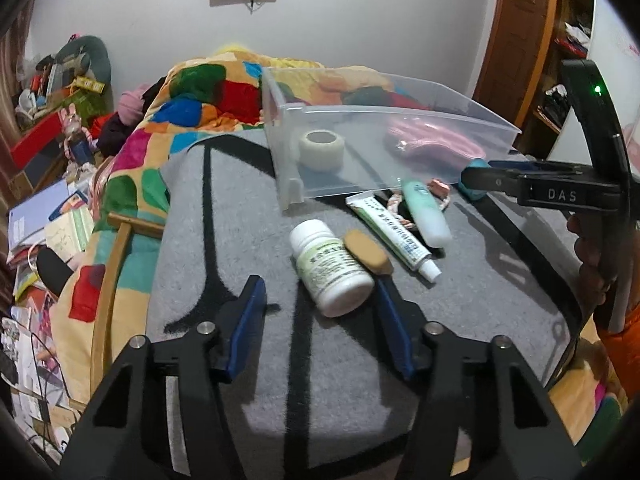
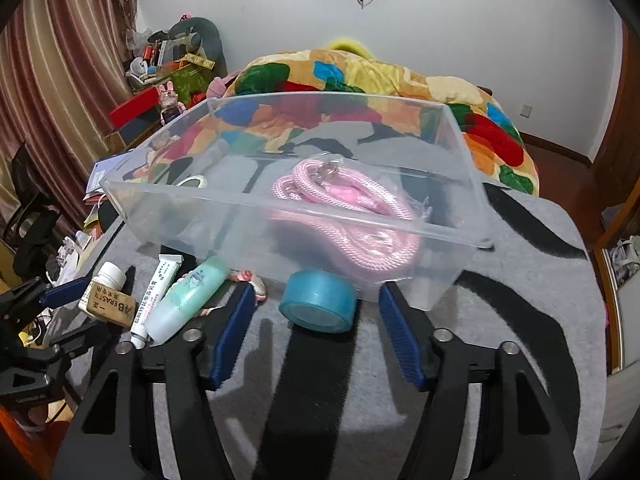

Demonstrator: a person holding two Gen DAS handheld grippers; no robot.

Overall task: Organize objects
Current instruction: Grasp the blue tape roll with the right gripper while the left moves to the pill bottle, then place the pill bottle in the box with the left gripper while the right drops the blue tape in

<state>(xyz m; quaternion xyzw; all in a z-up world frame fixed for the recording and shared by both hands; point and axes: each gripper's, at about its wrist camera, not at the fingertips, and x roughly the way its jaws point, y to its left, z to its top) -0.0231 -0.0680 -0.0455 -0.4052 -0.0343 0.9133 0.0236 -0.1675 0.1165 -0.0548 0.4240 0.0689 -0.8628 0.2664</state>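
A clear plastic bin stands on the grey mat and holds a white tape roll and a pink cord. In front of it lie a white pill bottle, a tan eraser, an ointment tube, a mint-green tube and a blue tape roll. My left gripper is open around the pill bottle's near end. My right gripper is open with the blue tape roll between its fingers.
A pink-white braided cord lies under the tubes. A colourful blanket is heaped behind and left of the mat. A wooden stick lies at the mat's left edge. Clutter covers the floor at left.
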